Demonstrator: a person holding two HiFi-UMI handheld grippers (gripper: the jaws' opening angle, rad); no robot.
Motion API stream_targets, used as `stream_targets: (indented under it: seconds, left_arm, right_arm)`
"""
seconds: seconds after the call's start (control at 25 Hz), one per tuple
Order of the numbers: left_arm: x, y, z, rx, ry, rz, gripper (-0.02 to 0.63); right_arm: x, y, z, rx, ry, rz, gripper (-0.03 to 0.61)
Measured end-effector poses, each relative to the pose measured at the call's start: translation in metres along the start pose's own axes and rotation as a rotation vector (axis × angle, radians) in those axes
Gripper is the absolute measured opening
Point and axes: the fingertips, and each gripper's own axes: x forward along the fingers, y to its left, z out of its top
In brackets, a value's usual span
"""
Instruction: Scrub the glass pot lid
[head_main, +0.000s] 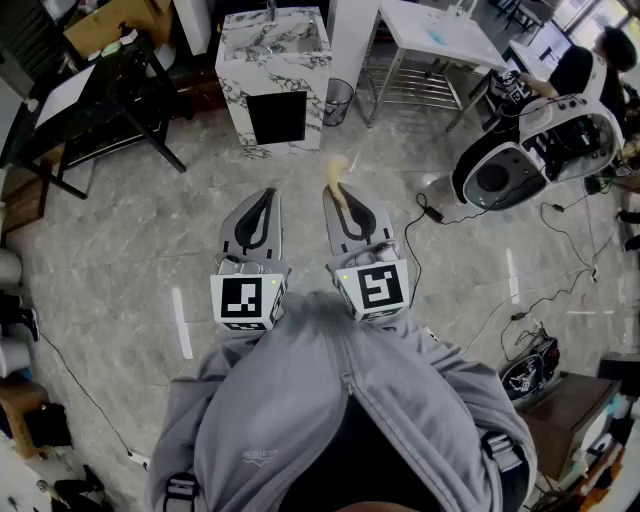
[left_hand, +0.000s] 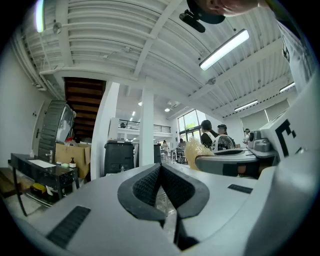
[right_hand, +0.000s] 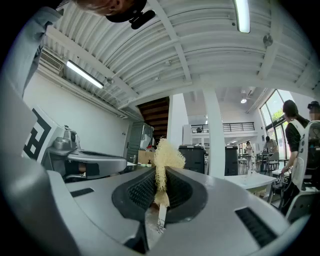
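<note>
Two level claws: left gripper (head_main: 266, 196) closed and empty, right gripper (head_main: 336, 192) pinching a scrubber (head_main: 337, 170). No lid shows; the sink (head_main: 300, 85) stands far ahead.

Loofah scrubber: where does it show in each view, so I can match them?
Head view: loofah scrubber sticks out of the right claw tip, centre.
Left gripper view: right of centre, past the left claw.
Right gripper view: centre, pinched upright.
Shared landmark: the right claw.

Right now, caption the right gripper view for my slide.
Right gripper, jaws shut on a pale fibrous scrubber that pokes out past them.
</note>
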Motion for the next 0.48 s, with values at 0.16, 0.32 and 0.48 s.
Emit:
stream_targets:
  seconds: [0.16, 0.32, 0.48]
  left_arm:
    - [0.013, -0.007, 0.001, -0.001, -0.006, 0.008, 0.015]
    - [0.032, -0.013, 0.001, -0.002, -0.011, 0.023, 0.015]
    - [0.051, -0.011, -0.007, 0.001, -0.005, 0.034, 0.015]
  right_arm:
    - [0.003, -0.019, -0.002, -0.017, 0.003, 0.0, 0.048]
    - [0.008, -0.039, -0.005, -0.003, 0.005, 0.007, 0.048]
    - [0.021, -0.056, -0.016, 0.034, 0.006, 0.023, 0.048]
